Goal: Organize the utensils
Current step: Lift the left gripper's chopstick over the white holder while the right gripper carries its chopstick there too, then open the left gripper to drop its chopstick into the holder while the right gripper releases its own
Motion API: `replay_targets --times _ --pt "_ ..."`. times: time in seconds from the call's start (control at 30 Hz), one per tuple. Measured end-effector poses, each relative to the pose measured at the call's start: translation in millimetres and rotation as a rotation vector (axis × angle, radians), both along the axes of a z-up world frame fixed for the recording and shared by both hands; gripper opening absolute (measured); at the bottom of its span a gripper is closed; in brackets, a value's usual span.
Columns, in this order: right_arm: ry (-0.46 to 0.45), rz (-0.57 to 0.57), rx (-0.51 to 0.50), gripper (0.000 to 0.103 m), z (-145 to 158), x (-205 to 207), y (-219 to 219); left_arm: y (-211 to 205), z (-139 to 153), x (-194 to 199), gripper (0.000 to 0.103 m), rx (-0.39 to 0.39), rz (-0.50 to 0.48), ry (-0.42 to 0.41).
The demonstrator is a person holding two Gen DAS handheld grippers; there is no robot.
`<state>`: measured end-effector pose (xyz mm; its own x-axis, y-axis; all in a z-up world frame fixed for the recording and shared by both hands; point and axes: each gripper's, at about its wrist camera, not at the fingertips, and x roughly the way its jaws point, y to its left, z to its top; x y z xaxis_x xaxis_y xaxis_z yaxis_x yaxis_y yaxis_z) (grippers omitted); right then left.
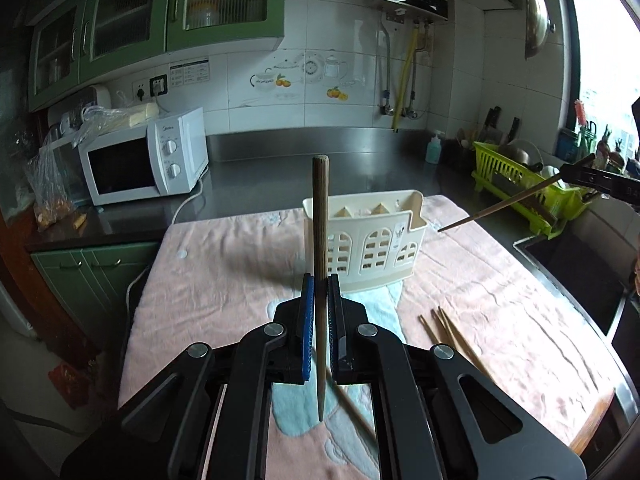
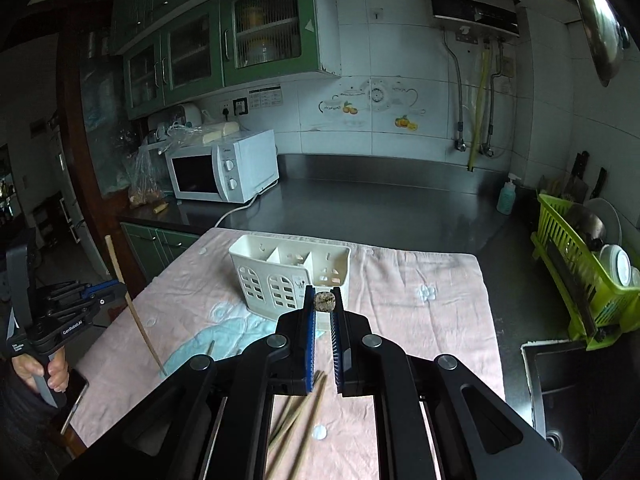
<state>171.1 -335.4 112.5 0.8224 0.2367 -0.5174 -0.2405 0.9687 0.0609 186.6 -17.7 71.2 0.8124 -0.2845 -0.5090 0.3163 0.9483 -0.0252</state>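
Plainly, each hand-held tong carries one chopstick and the cream utensil holder (image 1: 370,240) stands ahead of both, upright on the pink towel (image 1: 224,264) that covers the counter. The left gripper (image 1: 320,280) is clamped narrow on a dark chopstick (image 1: 320,216), whose long axis runs almost upright across the line of the jaws: blunt end high, tapered end hanging below the fingers. The right gripper (image 2: 323,294) is likewise closed on its own chopstick (image 2: 324,302); from its own camera only the butt end shows between the pads, so the stick points nearly straight away. From the left camera that same stick (image 1: 500,204) slants down and leftward, its tip above the towel just beside the holder's right end. The holder's open compartments face up, and they lie forward of and below both grippers. By my judgement the right-hand stick is nearer to an opening and already leads tip first, though it is far from vertical. The left stick is better aligned for a straight drop but sits back from the holder's near wall. Spare chopsticks (image 1: 444,328) lie loose on the towel near the right tong. The person's hand (image 2: 36,368) is seen gripping the left tool's handle.
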Motion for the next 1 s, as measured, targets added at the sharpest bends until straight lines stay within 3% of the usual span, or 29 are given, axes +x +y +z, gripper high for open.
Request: replay_targets --times 0.23,0.47,0.7,1.0 --pt "0.046 0.026 -0.07 0.007 29 51 13 -15 67 35 0.005 -0.035 -0.022 -0.104" --pt "0.119 0.028 -0.127 0.007 23 96 19 -42 109 90 0.005 -0.059 -0.005 -0.198" --pt "0.155 0.036 -0.133 0.007 2 120 15 -64 95 143 0.005 -0.082 -0.004 -0.197" --pt "0.225 0.07 -0.119 0.007 -28 142 22 -66 45 182 0.005 -0.058 0.028 -0.072"
